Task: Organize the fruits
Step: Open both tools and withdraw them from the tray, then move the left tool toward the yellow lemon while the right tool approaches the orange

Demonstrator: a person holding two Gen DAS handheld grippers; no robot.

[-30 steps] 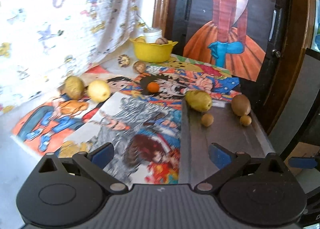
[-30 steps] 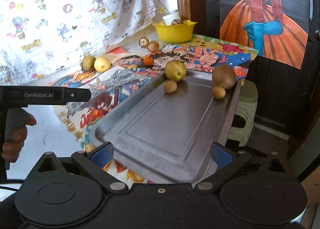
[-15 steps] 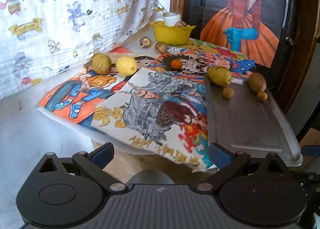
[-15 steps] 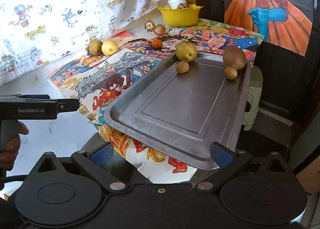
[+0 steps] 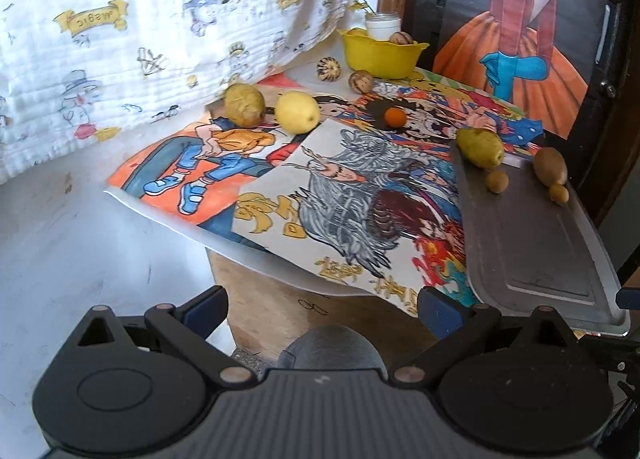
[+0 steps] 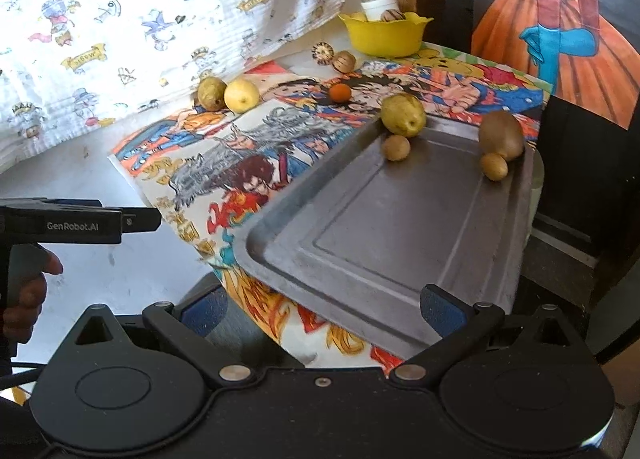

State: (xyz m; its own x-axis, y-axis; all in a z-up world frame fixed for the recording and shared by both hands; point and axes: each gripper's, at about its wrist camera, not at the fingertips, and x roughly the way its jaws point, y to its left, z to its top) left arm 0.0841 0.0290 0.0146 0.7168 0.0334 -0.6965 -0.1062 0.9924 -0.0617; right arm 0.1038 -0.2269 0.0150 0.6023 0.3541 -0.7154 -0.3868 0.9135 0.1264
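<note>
- Left gripper [image 5: 322, 305]: fingers spread wide, nothing held between them; it is held short of the near table edge, low, above the bare floor.
- Right gripper [image 6: 324, 309]: fingers likewise spread apart and empty, positioned just off the near end of the metal tray [image 6: 404, 255].
- The left gripper's handle is seen from the right wrist view at the left edge, gripped by a hand [image 6: 24, 295].
- Tray: it lies on the right side of the table, over the cartoon posters [image 5: 352, 195], its near end overhanging the table edge.
- At the tray's far end four fruits are noted: a yellow-green pear [image 6: 403, 115] at the far left corner, a small brown fruit [image 6: 396, 147] touching it on the near side, a brown kiwi [image 6: 501, 135] at the far right, and a second small brown fruit [image 6: 494, 166] against that.
- Off the tray, on the posters: a small orange fruit [image 5: 395, 117] near the middle; a lemon [image 5: 298, 112] and a rough yellow-brown fruit [image 5: 244, 105] side by side at the left, near the printed curtain [image 5: 160, 19].
- Farther back: a yellow bowl [image 5: 380, 57] holding a white jar and a striped nut-like piece; two round striped pieces lie on the table just in front of the bowl.
</note>
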